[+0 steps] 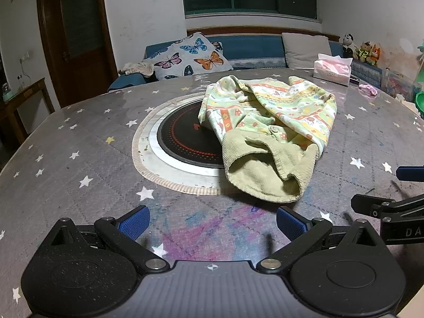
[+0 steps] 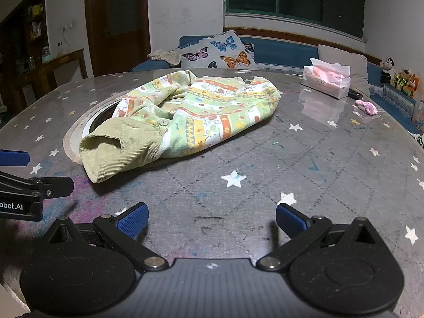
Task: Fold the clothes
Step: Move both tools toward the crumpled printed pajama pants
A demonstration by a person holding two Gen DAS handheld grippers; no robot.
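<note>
A crumpled child's garment [image 1: 267,129] [image 2: 185,116], green-yellow patterned with a plain green ribbed hem, lies in a heap on the round table, partly over the black hotplate [image 1: 185,137]. My left gripper [image 1: 212,224] is open, hovering over the table short of the hem, nothing between its blue pads [image 1: 135,222]. My right gripper [image 2: 212,221] is open too, nearer the table's edge and right of the garment, jaws wide and empty. Each gripper shows at the side of the other's view: the right gripper [image 1: 397,190], the left gripper [image 2: 26,175].
The table [image 1: 66,159] [image 2: 331,159] has a grey star-print cover. A tissue pack [image 1: 332,70] [image 2: 327,79] and a small pink object [image 1: 368,89] [image 2: 367,107] sit at its far right. A blue sofa with a butterfly cushion [image 1: 188,58] stands behind.
</note>
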